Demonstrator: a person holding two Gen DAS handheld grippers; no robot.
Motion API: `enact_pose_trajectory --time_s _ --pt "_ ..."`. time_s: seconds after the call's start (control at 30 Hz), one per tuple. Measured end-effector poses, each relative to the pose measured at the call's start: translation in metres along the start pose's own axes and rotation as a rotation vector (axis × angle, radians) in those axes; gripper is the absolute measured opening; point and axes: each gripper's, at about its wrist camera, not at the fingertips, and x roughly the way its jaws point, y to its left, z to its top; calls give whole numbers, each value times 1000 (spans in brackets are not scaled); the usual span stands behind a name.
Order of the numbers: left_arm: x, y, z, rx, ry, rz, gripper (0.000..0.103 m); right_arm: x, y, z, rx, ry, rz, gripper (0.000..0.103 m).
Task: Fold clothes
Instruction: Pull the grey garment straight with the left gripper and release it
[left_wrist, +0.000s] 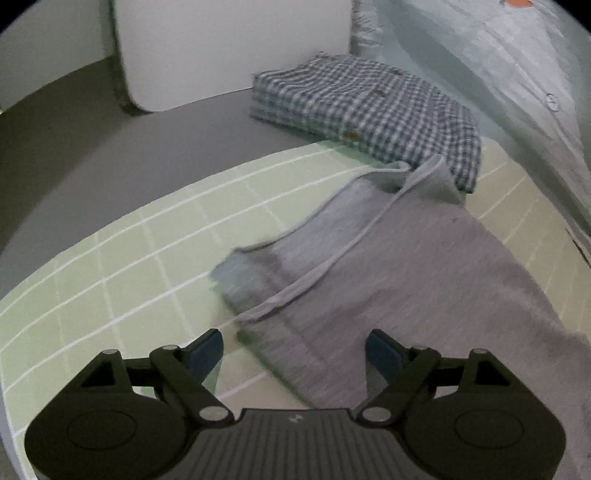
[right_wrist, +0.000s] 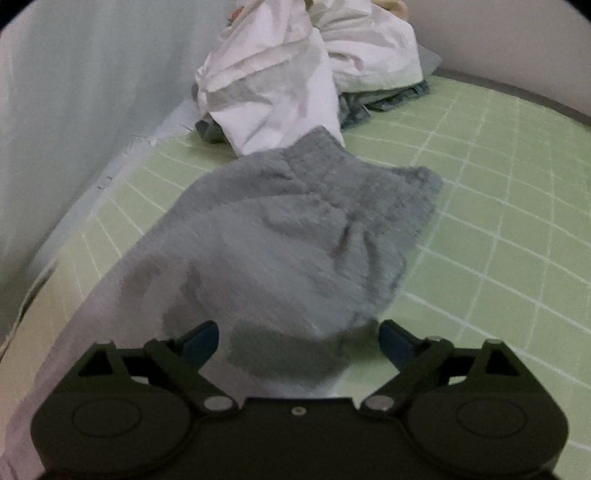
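A grey garment (left_wrist: 406, 266) lies spread on the green gridded mat (left_wrist: 129, 266), with a pale hem strip running across it. My left gripper (left_wrist: 294, 352) is open just above the garment's near left edge, holding nothing. In the right wrist view the same grey garment (right_wrist: 295, 236) lies rumpled on the mat (right_wrist: 498, 221). My right gripper (right_wrist: 299, 341) is open over its near end, and the cloth lies between the fingers but is not pinched.
A folded blue checked shirt (left_wrist: 369, 110) sits at the mat's far edge, beside a white board (left_wrist: 229, 51). A pale sheet (left_wrist: 498, 74) hangs at the right. A heap of white cloth (right_wrist: 295, 74) over denim (right_wrist: 388, 99) lies at the far end.
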Motion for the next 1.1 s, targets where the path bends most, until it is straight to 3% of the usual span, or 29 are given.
enact_pose_trajectory --time_s 0.07,0.1,0.13,0.17,0.2,0.33,0.5,0.67,0.73,0.77,0.83,0.87,1.0,1.1 --pt "3 -8 2 13 -7 0 79 3 6 2 -23 -9 -15 90" --pt "4 -11 3 18 -9 9 64 4 8 4 -39 -18 -34 79" --pt "4 -13 4 22 -11 11 41 5 9 6 -57 -24 -44 49" --pt "4 -15 6 26 -14 13 25 5 9 9 -78 -23 -42 14" --pt "4 -17 8 29 -16 15 8 5 9 12 -99 -23 -40 8" --pt "-4 -3 12 -20 -11 -15 7 -4 -8 23 -130 -50 -18 6" --pt "-34 30 -10 7 7 -62 7 -22 -34 34 -222 -121 -66 6" --pt "-62 78 -51 1 69 -76 8 -26 -68 40 -216 -116 -114 6" --pt "-66 95 -62 4 90 -78 20 -23 -75 37 -238 -74 -133 11" --pt "-69 102 -67 12 87 -80 24 -23 -75 33 -265 -58 -149 18" --pt "-77 114 -71 36 50 -94 30 -32 -69 19 -319 -48 -179 59" --pt "-81 119 -73 48 34 -97 31 -39 -63 10 -336 -56 -164 73" --pt "-89 131 -69 65 -1 -77 32 -69 -39 -25 -406 -83 -110 91" --pt "-85 144 -61 39 7 -105 32 -88 -12 -48 -465 -90 -68 94"
